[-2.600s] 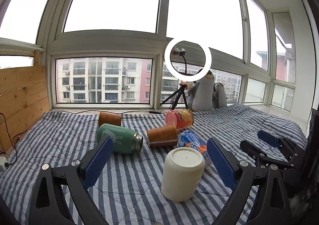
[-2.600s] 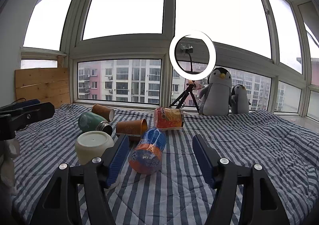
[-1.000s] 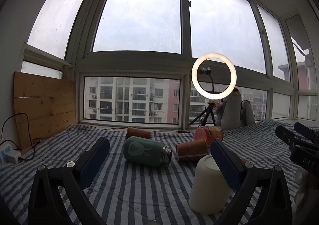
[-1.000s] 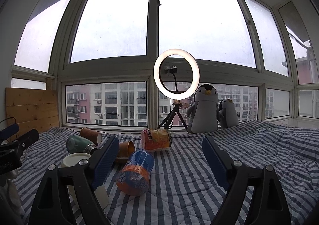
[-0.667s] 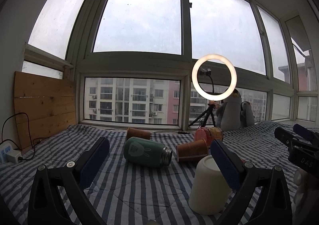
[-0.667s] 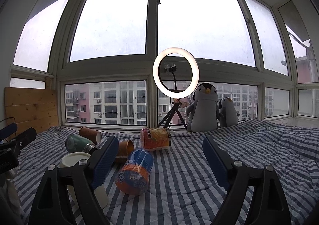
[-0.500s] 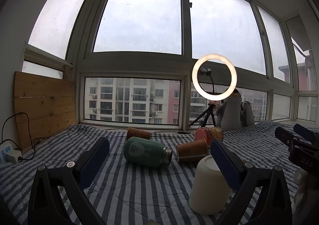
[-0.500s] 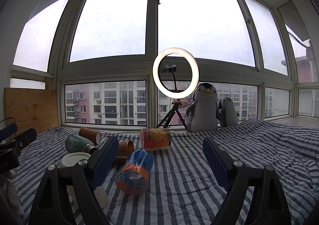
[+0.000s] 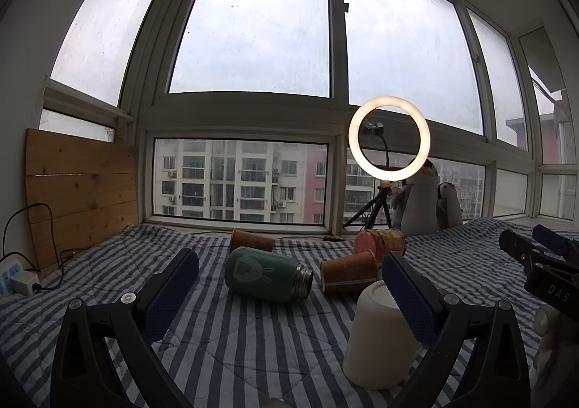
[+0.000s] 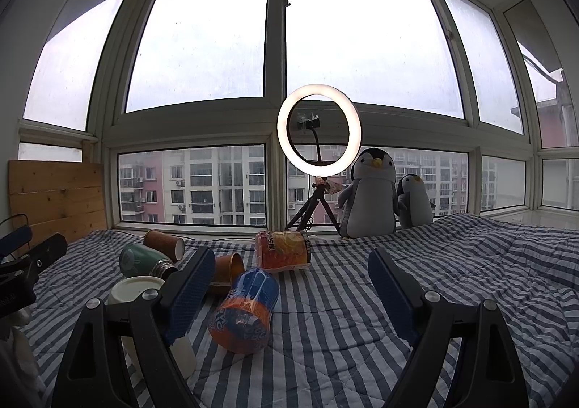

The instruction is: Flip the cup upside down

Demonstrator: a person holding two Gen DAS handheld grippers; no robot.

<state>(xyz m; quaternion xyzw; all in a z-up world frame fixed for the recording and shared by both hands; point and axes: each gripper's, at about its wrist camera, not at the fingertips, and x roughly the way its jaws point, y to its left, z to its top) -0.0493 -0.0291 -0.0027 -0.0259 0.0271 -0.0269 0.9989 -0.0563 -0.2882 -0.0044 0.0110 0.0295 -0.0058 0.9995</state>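
I see a striped quilt (image 9: 235, 343) under bay windows (image 9: 253, 31); my left tongs (image 9: 289, 294) and right tongs (image 10: 287, 290) gape, holding nothing, white cup (image 9: 380, 339) inverted beside the left's right finger.

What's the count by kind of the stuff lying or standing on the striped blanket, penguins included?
Cream cup: 1
Brown paper cups: 2
Green flask: 1
Snack packs: 2
Penguin toys: 2
Total: 8
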